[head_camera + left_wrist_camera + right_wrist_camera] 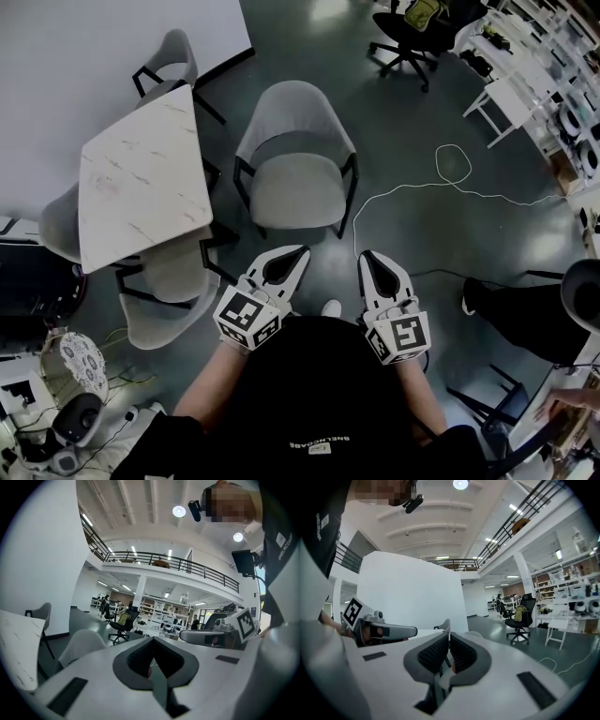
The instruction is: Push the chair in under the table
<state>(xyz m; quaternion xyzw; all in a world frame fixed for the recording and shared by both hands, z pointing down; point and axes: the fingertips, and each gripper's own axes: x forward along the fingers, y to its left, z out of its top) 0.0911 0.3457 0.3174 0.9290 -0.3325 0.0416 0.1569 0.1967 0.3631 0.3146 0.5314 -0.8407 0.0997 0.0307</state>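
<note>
Flooring of dark grey polished concrete (412,122) takes up most of the head view. At ten o'clock from me stands the square white marble-patterned table (141,178), with three grey chairs already tucked close around its edges. The fourth, the grey upholstered tub chair with black legs (295,187), sits at twelve o'clock, pulled well out from the table's right-hand edge. There is open floor between the two, and its seat opens toward me, not toward the table. A thin white cable (441,185) loops across the floor at two o'clock, clear of the chair.

Both tools hang close to my body at six o'clock, pointing almost level, well apart from the chair. The left gripper (302,251) is clenched with nothing in it; its own view shows the tips (152,640) meeting over an empty hollow. The right gripper (449,634) is likewise pinched closed on nothing.

I judge this to be the approach step: nothing has touched the chair yet. Next I would step forward and set both closed grippers against the chair's arm and backrest on the three o'clock side. Then I would push toward nine o'clock, probably swinging the seat round so it goes under the tabletop without the legs catching.
</note>
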